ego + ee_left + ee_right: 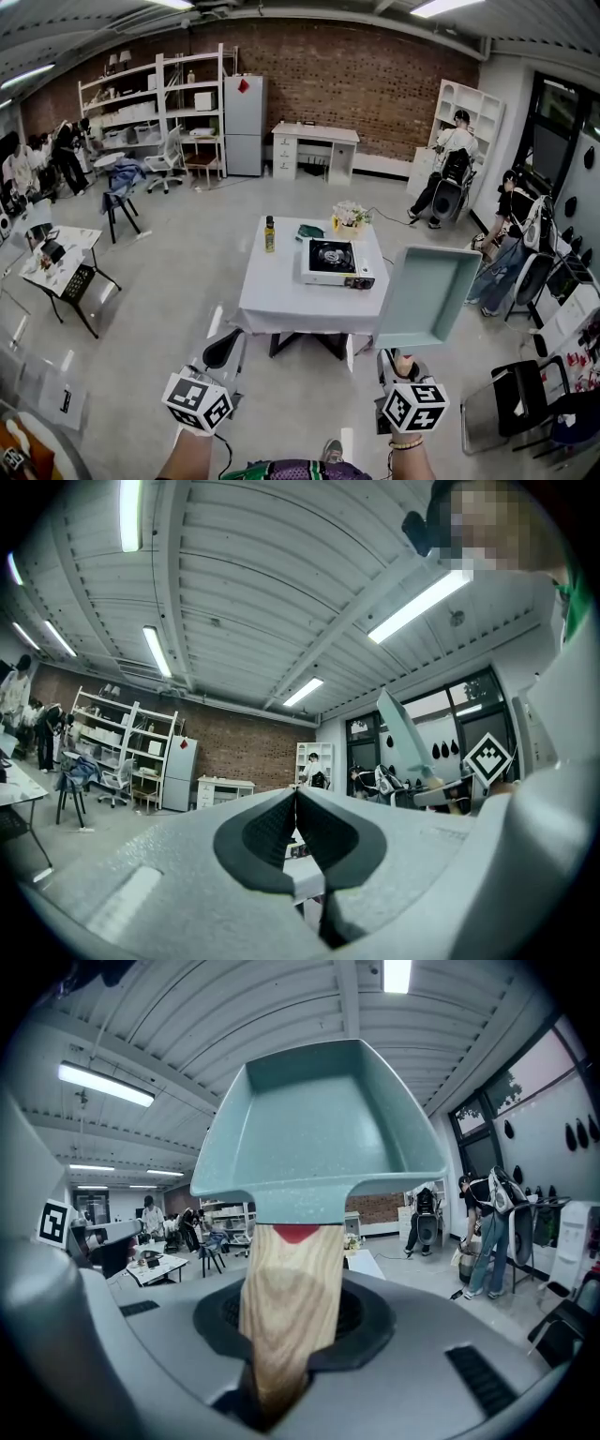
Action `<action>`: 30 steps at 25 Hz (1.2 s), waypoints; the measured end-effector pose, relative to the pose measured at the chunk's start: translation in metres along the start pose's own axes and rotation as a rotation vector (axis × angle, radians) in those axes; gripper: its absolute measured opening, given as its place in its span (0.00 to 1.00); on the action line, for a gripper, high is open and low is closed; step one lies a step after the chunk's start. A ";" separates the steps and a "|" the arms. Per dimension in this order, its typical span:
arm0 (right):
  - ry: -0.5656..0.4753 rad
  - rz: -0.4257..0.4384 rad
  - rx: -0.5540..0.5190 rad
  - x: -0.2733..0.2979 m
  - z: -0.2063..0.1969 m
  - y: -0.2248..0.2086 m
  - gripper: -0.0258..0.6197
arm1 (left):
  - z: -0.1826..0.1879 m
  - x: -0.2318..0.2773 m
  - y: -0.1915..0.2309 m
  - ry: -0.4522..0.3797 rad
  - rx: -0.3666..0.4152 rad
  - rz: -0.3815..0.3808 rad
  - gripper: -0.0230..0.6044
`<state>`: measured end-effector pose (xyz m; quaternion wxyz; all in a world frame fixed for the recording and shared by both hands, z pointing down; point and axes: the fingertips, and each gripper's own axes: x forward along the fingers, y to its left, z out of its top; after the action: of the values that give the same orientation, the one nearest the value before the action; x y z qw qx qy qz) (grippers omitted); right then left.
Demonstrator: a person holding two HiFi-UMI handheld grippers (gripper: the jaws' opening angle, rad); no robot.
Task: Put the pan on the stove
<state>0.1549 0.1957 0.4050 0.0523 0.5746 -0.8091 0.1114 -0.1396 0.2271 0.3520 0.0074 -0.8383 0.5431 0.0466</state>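
Observation:
My right gripper (401, 364) (291, 1330) is shut on the pale wooden handle (286, 1297) of a square teal pan (427, 295) (323, 1129). It holds the pan up in the air, to the right of the table (272, 295) and nearer to me. The pan also shows edge-on in the left gripper view (403, 733). A white portable stove (336, 262) with a black burner sits on the right part of the white-clothed table. My left gripper (223, 351) (296, 810) hangs shut and empty before the table's near left corner.
On the table stand a bottle (269, 234), a flower box (350, 218) and a small green thing (310, 231). People stand and sit at the right (506, 239), by chairs (520, 398). A cluttered desk (61, 262) is at the left; shelves and a fridge (245, 125) line the back wall.

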 end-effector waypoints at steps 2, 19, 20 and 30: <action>-0.001 0.002 -0.005 0.003 0.001 0.003 0.19 | -0.002 -0.001 0.004 0.002 -0.003 0.003 0.07; 0.037 0.030 -0.020 0.054 -0.001 0.001 0.20 | -0.021 0.010 0.031 0.039 -0.018 0.048 0.07; 0.039 0.034 -0.020 0.059 -0.002 0.001 0.20 | -0.022 0.012 0.033 0.041 -0.018 0.052 0.07; 0.065 0.080 -0.022 0.128 0.005 -0.022 0.20 | -0.024 0.072 0.056 0.047 -0.002 0.096 0.07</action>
<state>0.1327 0.0699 0.4302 0.0805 0.5372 -0.8305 0.1232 -0.1598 0.1373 0.3716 -0.0085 -0.8121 0.5828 0.0280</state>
